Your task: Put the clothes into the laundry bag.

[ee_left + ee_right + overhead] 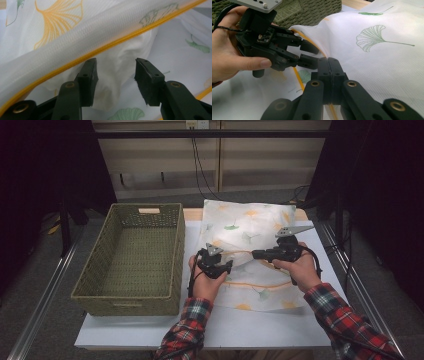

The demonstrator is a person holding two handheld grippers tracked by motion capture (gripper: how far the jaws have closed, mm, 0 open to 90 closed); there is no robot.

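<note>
A pillow in a white pillowcase [245,227] printed with green and orange ginkgo leaves lies on the table's right half. Its opening has a yellow-trimmed edge [105,47], and the white inner pillow [112,60] bulges out of it. My left gripper [116,75] is open with that white bulge between its jaws, and the pads stand off it. It also shows in the high view [231,265] and the right gripper view [312,53]. My right gripper [328,61] is shut on the pillowcase's yellow-trimmed edge [298,76], tip to tip with the left gripper [255,254].
A green woven basket [135,255] stands empty on the table's left half, close to the pillow. The white table [200,325] has free room along its front edge. Dark curtains and metal rails flank the table.
</note>
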